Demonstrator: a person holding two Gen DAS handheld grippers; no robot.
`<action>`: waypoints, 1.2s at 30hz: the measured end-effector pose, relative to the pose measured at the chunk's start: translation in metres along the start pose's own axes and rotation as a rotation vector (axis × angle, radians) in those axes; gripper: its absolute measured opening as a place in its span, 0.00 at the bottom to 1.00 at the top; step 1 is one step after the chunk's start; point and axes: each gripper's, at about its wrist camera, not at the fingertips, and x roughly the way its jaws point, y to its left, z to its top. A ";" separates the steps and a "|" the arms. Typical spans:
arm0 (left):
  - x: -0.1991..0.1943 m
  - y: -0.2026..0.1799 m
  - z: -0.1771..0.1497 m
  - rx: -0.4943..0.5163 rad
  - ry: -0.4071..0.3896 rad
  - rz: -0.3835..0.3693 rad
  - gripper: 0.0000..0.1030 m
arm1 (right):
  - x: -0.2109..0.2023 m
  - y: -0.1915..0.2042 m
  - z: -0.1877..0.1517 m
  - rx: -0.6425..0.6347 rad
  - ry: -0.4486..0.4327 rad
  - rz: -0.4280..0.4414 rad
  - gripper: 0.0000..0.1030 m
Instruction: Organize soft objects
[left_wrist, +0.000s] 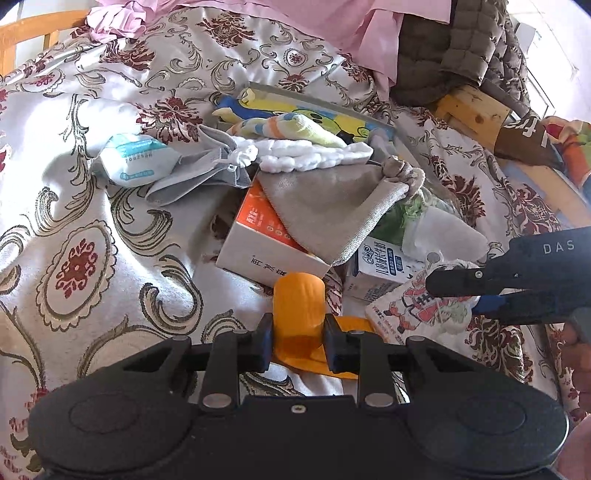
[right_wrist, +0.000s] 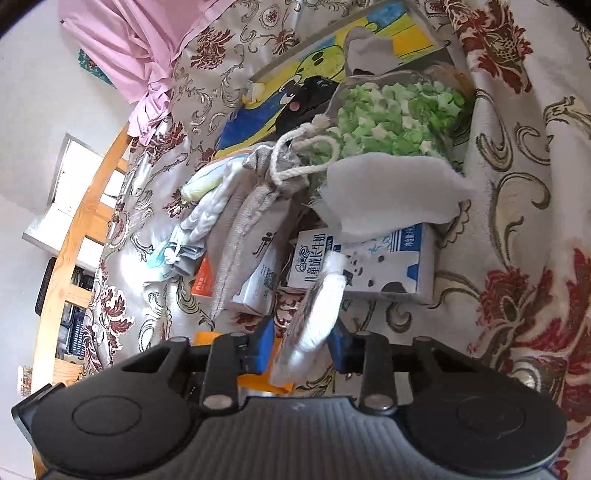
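Orange pouch (left_wrist: 298, 306) in left tool (left_wrist: 298, 332)

A drawstring pouch (left_wrist: 332, 206) is lying on a box (left_wrist: 258, 240), and a milk carton (left_wrist: 380, 262) is standing just right of the box. Behind them a towel (left_wrist: 314, 157) is resting against a picture book (left_wrist: 332, 110). A tissue pack (left_wrist: 136, 158) is lying left of the heap on the bedspread (left_wrist: 92, 240).

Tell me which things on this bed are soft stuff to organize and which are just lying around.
Soft things for the job:
orange silicone piece, in the left gripper
white packet, in the right gripper
beige drawstring pouch
white knitted cloth
striped sock

Just lying about:
milk carton
orange-and-white box
picture book
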 end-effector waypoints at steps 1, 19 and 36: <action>0.001 0.000 0.000 -0.001 0.000 0.001 0.29 | 0.001 0.002 -0.001 -0.009 0.002 -0.005 0.30; -0.002 -0.006 -0.002 0.035 -0.051 0.011 0.22 | 0.002 0.038 -0.013 -0.208 -0.058 -0.062 0.14; -0.066 -0.024 0.004 0.113 -0.262 -0.052 0.19 | -0.055 0.065 -0.021 -0.356 -0.383 -0.005 0.14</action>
